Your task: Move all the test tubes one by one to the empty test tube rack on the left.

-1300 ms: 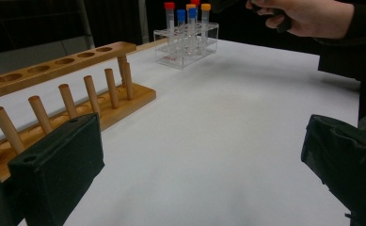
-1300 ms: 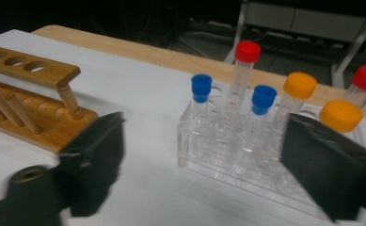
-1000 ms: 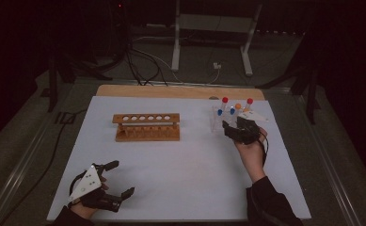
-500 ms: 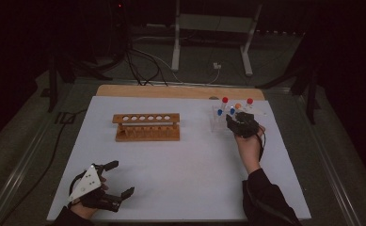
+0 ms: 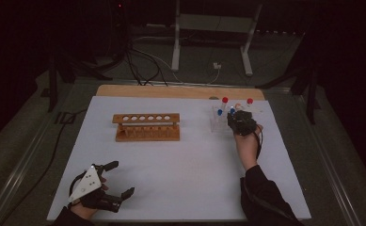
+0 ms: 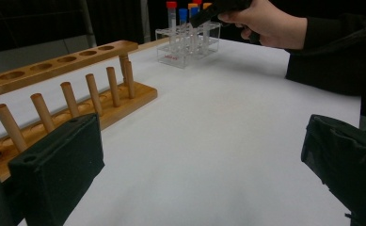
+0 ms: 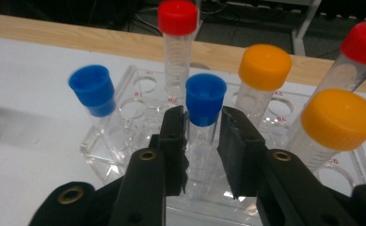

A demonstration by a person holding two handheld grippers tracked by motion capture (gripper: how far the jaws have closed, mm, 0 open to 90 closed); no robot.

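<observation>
Counter [image 5: 180, 183], high view: wooden rack [image 5: 146, 127] mid-left; clear rack [image 5: 217, 123] far right under right claw [image 5: 239, 120]; left claw [image 5: 112, 181] idle, wide. Right gripper view: jaws narrow, flanking blue-capped tube [image 7: 204, 113] (contact unclear). Advice: close below cap, lift straight.

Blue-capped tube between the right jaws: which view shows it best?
Right gripper view: the blue-capped tube stands close up in the clear rack, a jaw on either side. The high view gives a blue speck by the hand; the left gripper view shows distant caps.
</observation>
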